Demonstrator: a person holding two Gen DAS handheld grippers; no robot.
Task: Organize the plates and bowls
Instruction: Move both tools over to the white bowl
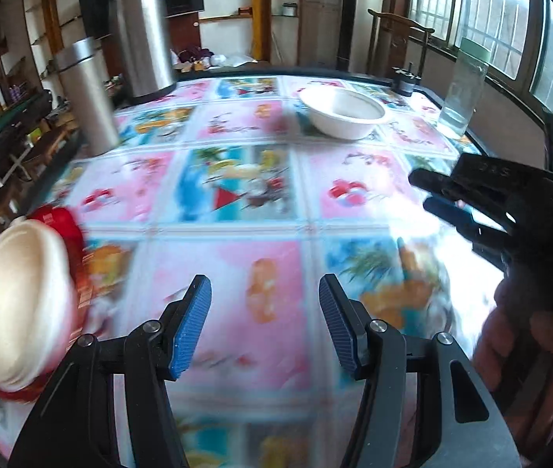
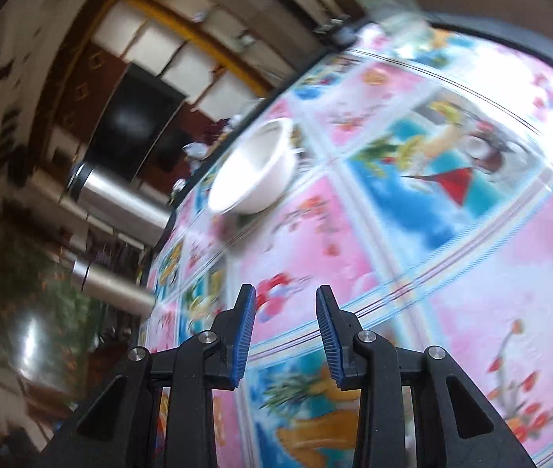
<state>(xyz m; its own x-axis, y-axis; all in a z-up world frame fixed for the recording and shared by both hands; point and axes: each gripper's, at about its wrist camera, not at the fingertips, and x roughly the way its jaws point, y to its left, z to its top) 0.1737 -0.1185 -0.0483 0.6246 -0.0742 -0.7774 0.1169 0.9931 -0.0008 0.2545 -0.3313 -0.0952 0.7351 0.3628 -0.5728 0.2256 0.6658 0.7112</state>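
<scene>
— While hovering low over the table (image 1: 237,202), holding nothing: left gripper (image 1: 264,323) spread wide, right gripper (image 2: 286,335) parted too and tilted sharply.

— And the bowl (image 1: 342,111)?

— Sitting upright on the far side, well apart from both grippers. Also a cream dish (image 1: 19,304) by the left edge, too blurred to call a plate for sure.

— Risks?

— Could clip the glass (image 1: 463,89) standing to the right of the bowl if reaching in at that tilt. Could catch only the thin rim and let the bowl slip or tip. Might also knock the flask (image 1: 87,97) on a fast leftward swing. Better to level out and slow down first.
</scene>
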